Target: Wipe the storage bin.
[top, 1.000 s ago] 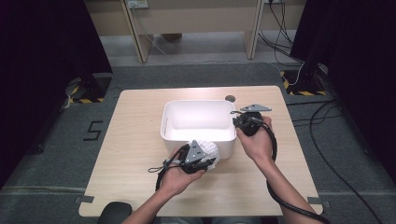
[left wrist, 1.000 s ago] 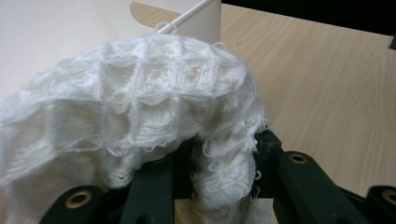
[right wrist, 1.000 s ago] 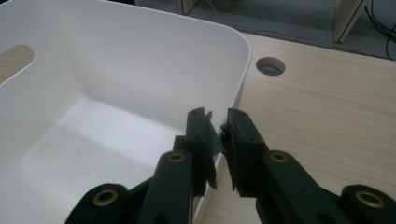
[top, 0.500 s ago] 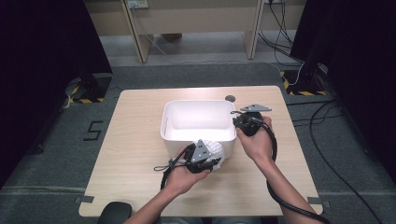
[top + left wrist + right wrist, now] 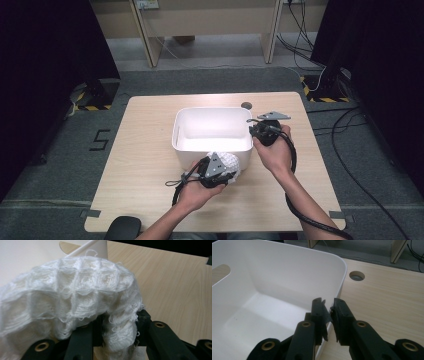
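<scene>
Wooden table (image 5: 145, 165) with a white tub (image 5: 212, 132) sitting near its middle, open side up, inside bare and smooth. A round hole (image 5: 246, 105) in the tabletop just behind the tub's far right corner.

Left gripper (image 5: 220, 172) low at the tub's near wall, held in the left hand (image 5: 195, 187), jaws clamped narrow on a white waffle-weave cloth (image 5: 227, 162). Cloth bunched up between the jaws and spilling over them, touching or just beside the outside of the tub's near right corner, not inside it. Seen from the left gripper view: cloth (image 5: 75, 297) thick and fluffy, a fold of it pinched between the two black jaws at the bottom, the rest bulging up and to the left; tub wall (image 5: 98, 247) rising right behind it, bare tabletop (image 5: 175, 285) to the right.

Right gripper (image 5: 251, 131) at the tub's right wall, held in the right hand (image 5: 275, 152), grey three-cornered plate on top, cable trailing back along the forearm. Seen from the right gripper view: right gripper (image 5: 328, 307) with its jaws narrow and closed on the tub's rim (image 5: 339, 287), one jaw inside the wall and one outside, pads pressed against it. Round hole (image 5: 357, 275) in the table just past the tub's corner, a handle slot (image 5: 220, 273) cut in the opposite wall
</scene>
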Demonstrator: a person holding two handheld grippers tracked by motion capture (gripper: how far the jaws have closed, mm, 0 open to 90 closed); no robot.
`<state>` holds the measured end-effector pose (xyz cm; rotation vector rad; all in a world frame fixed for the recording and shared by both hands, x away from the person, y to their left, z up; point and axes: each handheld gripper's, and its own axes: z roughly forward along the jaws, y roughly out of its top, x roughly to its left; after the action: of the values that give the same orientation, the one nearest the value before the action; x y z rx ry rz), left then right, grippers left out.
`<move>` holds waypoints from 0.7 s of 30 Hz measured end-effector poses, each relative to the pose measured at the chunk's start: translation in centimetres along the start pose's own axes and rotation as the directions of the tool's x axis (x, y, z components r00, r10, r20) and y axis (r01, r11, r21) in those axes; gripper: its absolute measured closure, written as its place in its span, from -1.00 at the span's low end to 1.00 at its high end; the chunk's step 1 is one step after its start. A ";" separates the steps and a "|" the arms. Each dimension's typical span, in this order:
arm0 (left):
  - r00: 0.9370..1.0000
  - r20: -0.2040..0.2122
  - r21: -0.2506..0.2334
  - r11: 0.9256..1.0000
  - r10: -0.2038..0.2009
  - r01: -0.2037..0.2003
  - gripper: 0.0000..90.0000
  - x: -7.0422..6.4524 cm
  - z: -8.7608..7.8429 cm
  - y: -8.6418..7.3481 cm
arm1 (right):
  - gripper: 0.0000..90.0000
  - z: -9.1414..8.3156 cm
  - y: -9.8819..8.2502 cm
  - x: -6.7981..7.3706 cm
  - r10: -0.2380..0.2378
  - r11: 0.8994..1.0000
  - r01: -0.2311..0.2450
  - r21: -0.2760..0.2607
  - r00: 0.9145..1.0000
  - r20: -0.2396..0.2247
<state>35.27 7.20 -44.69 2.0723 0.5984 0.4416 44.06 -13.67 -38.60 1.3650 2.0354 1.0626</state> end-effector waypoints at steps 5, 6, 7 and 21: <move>1.000 -0.002 0.014 1.000 -0.010 0.010 0.50 -0.1 0.5 -0.9 | 0.77 0.0 0.0 0.0 -0.001 1.000 0.001 -0.001 1.000 -0.001; 1.000 -0.004 0.017 1.000 -0.013 0.013 0.50 -0.1 0.6 -1.2 | 0.77 0.0 0.0 0.0 -0.001 1.000 0.001 -0.001 1.000 -0.001; 1.000 -0.001 0.024 1.000 -0.015 0.015 0.50 -0.1 0.7 -1.4 | 0.77 0.0 0.0 0.0 -0.002 1.000 0.002 0.000 1.000 -0.001; 0.999 0.019 0.112 0.993 -0.032 0.029 0.49 0.1 3.1 -4.1 | 0.77 0.0 0.0 0.1 0.002 1.000 -0.002 0.000 1.000 -0.002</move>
<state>35.90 7.12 -49.76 2.1687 0.6547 0.3758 44.02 -13.63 -38.60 1.3667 2.0363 1.0655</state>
